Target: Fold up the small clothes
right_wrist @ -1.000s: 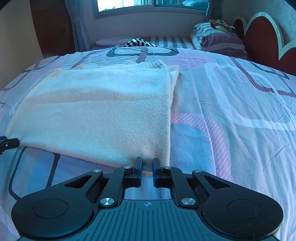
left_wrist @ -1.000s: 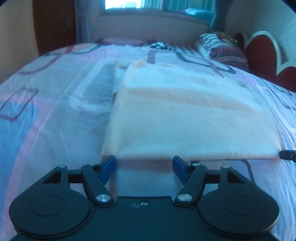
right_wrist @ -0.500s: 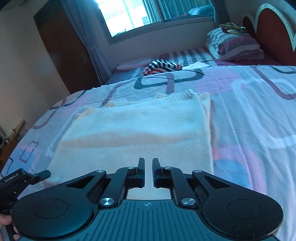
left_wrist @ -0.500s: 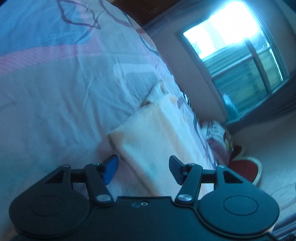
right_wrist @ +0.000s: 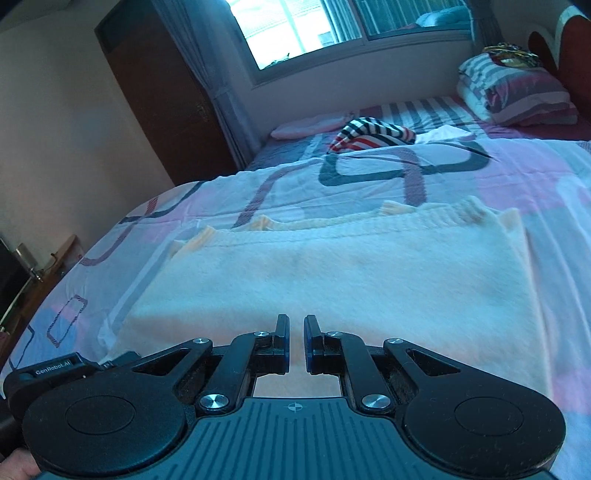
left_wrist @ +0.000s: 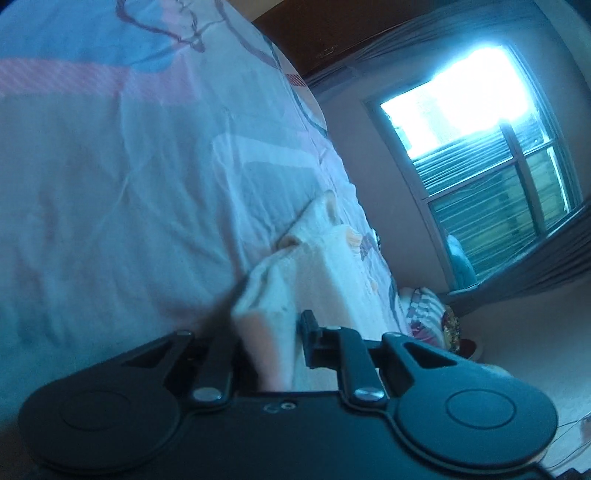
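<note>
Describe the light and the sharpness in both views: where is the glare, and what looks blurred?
Left wrist view: the window is blown out to white glare; the cream garment between the left tool fingers is soft and smeared, and the frame is tilted, with a blue cast. Right wrist view: even daylight, milder window glare, the right tool sharp, the garment's near edge slightly soft, and fisheye bending on the bedsheet.

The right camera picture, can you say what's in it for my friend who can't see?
A cream sweater lies folded flat on a patterned bed, its near edge between the nearly closed right gripper. Beyond sit a striped garment, pillows and a window.
</note>
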Motion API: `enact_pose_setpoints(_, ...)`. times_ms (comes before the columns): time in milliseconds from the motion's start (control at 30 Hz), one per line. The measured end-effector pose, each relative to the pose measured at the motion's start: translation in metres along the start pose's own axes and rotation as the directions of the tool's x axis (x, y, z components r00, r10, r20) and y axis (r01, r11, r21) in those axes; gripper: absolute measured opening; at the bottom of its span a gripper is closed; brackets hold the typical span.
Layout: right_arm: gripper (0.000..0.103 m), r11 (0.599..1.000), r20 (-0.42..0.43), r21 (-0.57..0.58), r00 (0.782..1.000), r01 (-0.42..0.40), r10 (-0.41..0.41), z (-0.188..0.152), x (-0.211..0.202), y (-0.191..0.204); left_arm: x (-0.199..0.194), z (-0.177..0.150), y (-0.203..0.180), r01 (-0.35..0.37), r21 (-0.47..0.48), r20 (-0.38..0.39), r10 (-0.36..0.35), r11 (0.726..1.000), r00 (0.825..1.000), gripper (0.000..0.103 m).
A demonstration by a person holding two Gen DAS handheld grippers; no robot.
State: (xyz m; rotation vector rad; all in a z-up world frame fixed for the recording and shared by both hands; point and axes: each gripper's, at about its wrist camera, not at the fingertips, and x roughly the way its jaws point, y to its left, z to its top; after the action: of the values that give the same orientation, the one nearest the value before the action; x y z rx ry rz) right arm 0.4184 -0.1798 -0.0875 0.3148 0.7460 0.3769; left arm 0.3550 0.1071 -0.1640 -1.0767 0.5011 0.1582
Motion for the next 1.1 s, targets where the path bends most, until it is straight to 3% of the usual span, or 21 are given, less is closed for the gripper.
enact_pose_setpoints(133,0.008,0.999,-0.074,-0.017,0.997,0.035,-0.036,-0.008,0.029,-0.003,0.0,0.0,0.001,0.021,0.004,-0.003,-0.021,1.0,1.0,0.021)
enact_pose_setpoints(233,0.008,0.999,-0.065,-0.019,0.997,0.042,-0.044,-0.009,0.025,-0.002,0.001,0.003,-0.002,-0.015,0.015,-0.019,0.015,1.0,1.0,0.006)
enact_pose_setpoints(333,0.008,0.999,-0.036,-0.002,0.999,0.032,-0.032,-0.007,0.016,0.0,-0.01,0.004,-0.006,0.041,0.039,0.017,-0.042,0.998,0.999,0.006)
enact_pose_setpoints(433,0.008,0.999,-0.071,0.002,0.997,0.04,-0.04,-0.011,0.026,-0.004,-0.005,0.002,-0.002,0.023,0.038,0.011,-0.024,0.999,1.0,0.009)
enact_pose_setpoints(467,0.008,0.999,-0.072,0.0,0.997,0.042,-0.042,-0.01,0.025,-0.002,-0.003,0.001,0.001,0.016,0.021,0.009,-0.016,1.0,1.0,0.018)
enact_pose_setpoints(533,0.008,0.999,-0.064,0.001,0.997,0.041,-0.041,-0.008,0.022,0.0,-0.003,0.001,0.005,0.026,0.009,0.014,-0.027,1.0,1.0,0.016)
enact_pose_setpoints(600,0.008,0.999,-0.069,-0.004,0.997,0.044,-0.044,-0.01,0.025,-0.001,-0.002,0.002,0.002,-0.002,0.036,0.002,0.002,0.999,1.0,0.007)
enact_pose_setpoints(733,0.001,0.999,-0.074,-0.001,0.996,0.053,-0.053,-0.01,0.028,-0.004,-0.012,0.006,-0.022,0.032,0.164,0.013,-0.035,0.986,0.999,0.006)
enact_pose_setpoints(900,0.001,0.991,-0.035,0.131,0.999,0.023,-0.018,-0.006,0.01,-0.024,-0.015,0.001,-0.081,0.093,0.352,-0.05,-0.081,0.931,0.995,0.006)
enact_pose_setpoints(1000,0.001,0.977,0.035,0.21,0.999,0.033,-0.042,-0.003,-0.02,-0.046,-0.015,-0.016,-0.126,0.15,0.484,-0.116,-0.107,0.862,0.987,0.006)
enact_pose_setpoints(1100,0.001,0.953,0.076,0.297,0.993,0.062,-0.088,-0.002,-0.049,-0.079,-0.01,-0.048,-0.164,0.232,0.577,-0.223,-0.122,0.783,0.967,0.006)
